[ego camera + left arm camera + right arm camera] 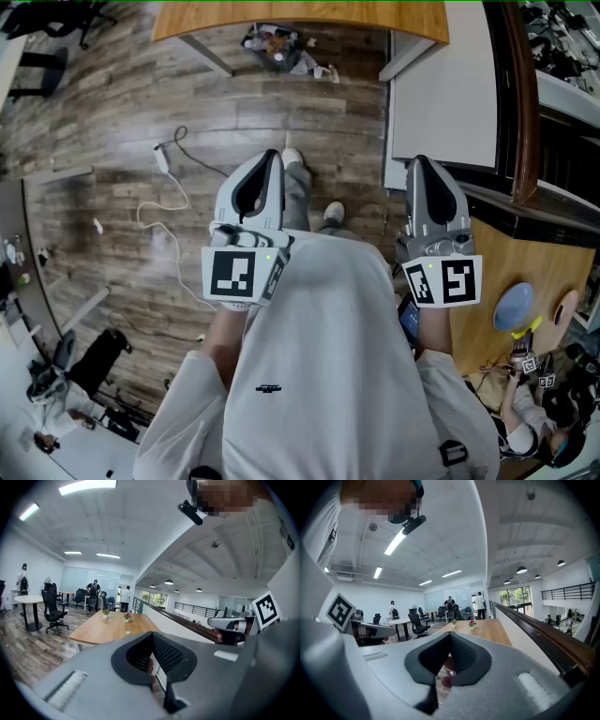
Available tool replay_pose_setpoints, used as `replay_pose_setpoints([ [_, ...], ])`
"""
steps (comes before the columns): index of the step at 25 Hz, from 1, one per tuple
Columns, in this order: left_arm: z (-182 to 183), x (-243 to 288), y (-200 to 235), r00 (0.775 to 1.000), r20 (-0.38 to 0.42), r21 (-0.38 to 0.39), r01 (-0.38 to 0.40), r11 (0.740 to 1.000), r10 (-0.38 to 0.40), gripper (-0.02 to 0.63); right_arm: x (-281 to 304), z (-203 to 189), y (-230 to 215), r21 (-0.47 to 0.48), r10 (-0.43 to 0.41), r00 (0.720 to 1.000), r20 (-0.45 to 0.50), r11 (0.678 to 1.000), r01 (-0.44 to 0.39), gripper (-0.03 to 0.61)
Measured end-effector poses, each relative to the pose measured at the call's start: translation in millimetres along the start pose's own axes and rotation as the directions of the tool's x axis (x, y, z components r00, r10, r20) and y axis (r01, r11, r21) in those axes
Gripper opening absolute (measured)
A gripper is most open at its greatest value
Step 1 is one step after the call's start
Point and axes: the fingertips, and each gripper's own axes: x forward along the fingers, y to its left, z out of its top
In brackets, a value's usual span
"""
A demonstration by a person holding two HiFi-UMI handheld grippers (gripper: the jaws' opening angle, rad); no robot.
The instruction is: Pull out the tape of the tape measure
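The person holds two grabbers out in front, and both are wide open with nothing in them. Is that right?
Not quite. Both hold nothing, but they are shut, not wide open. The jaws of the left gripper meet in the left gripper view, and those of the right gripper meet in the right gripper view.

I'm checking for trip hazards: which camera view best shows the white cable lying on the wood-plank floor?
The head view. It looks steeply down, so the white cable shows looping across the wood-plank floor at the picture's left. The left gripper view and the right gripper view both point out across the office, and neither shows the cable.
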Motion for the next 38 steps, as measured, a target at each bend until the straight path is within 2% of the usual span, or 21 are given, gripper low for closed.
replay_pose_setpoints([
  [6, -15.7, -39.2, -57.3, 0.999, 0.032, -0.013, -0.012, 1.0, 0.013, 0.02, -68.9, -21.6, -15.6, -0.008, -0.024, 1.0, -0.016, 1.0, 0.024, 0.002],
  [11, -9.0, -59.2, -62.1, 0.998, 0.05, 0.012, -0.037, 0.999, 0.036, 0.019, -90.8, -24.4, -9.9, -0.003, -0.014, 1.0, -0.01, 1.0, 0.014, 0.002],
  [18, -3.2, -67.6, -54.0, 0.996, 0.085, 0.012, -0.038, 0.999, 0.037, 0.02, -82.0, -3.1, 10.6, -0.003, 0.039, 0.998, 0.058, 0.999, -0.039, 0.002],
  [23, 3.7, -63.0, -40.4, 0.991, 0.133, 0.008, -0.016, 1.0, 0.015, 0.029, -65.9, -0.5, 22.0, -0.014, 0.064, 0.997, 0.053, 0.998, -0.063, 0.035],
  [25, 10.3, -62.2, -27.2, 0.989, 0.146, 0.004, -0.001, 1.0, 0.0, 0.052, -54.7, 5.8, 33.1, -0.025, 0.074, 0.996, 0.051, 0.997, -0.073, 0.08],
  [29, 22.3, -55.3, 0.8, 0.985, 0.174, 0.0, 0.02, 1.0, -0.02, 0.085, -31.1, 16.7, 49.8, -0.028, 0.072, 0.996, 0.06, 0.997, -0.07, 0.107],
  [32, 28.4, -47.9, 20.1, 0.985, 0.174, 0.011, 0.021, 1.0, -0.023, 0.158, -11.3, 22.4, 58.4, -0.031, 0.08, 0.995, 0.065, 0.996, -0.078, 0.133],
  [38, 39.6, -40.2, 64.8, 0.979, 0.202, 0.009, 0.031, 0.999, -0.032, 0.186, 28.8, 33.3, 79.7, -0.062, 0.092, 0.993, 0.071, 0.994, -0.088, 0.19],
])
